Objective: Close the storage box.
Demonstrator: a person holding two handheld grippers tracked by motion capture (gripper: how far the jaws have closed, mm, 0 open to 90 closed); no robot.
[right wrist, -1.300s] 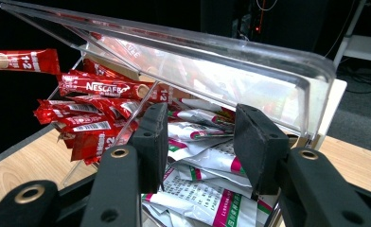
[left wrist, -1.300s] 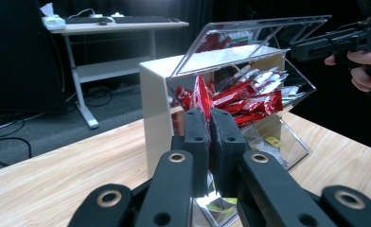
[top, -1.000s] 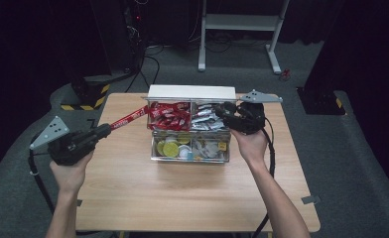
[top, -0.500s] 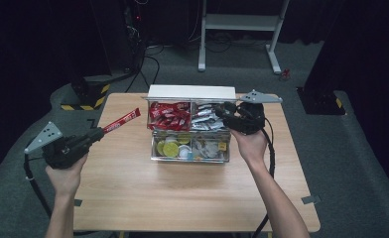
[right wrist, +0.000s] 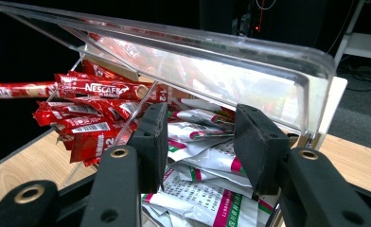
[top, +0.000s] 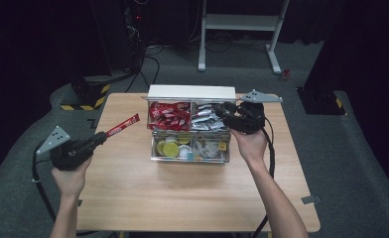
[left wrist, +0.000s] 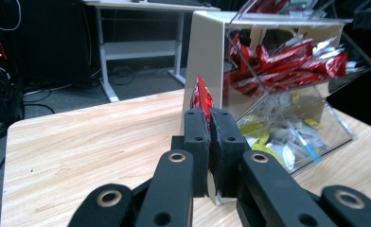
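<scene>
A red sachet (top: 123, 125) is pinched between the pressed-together jaws of the left gripper (top: 99, 140), held over the table (top: 182, 193) left of the clear organizer box (top: 190, 157). The box holds red sachets (top: 168, 115) beside silver packets (top: 205, 120) at the back (yellow and white pods (top: 171, 148) in front). The right gripper (top: 221, 109), jaws spread, holds its lid (right wrist: 250, 56) up.

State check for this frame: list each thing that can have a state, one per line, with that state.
Left gripper: shut on the red coffee stick, held above the table left of the box.
Red coffee stick: clamped at one end, sticking out toward the box.
Right gripper: jaws apart, gripping nothing, at the box's white-sachet compartment.
Clear organizer box: lid raised, compartments filled.
Wooden table: bears the box.
</scene>
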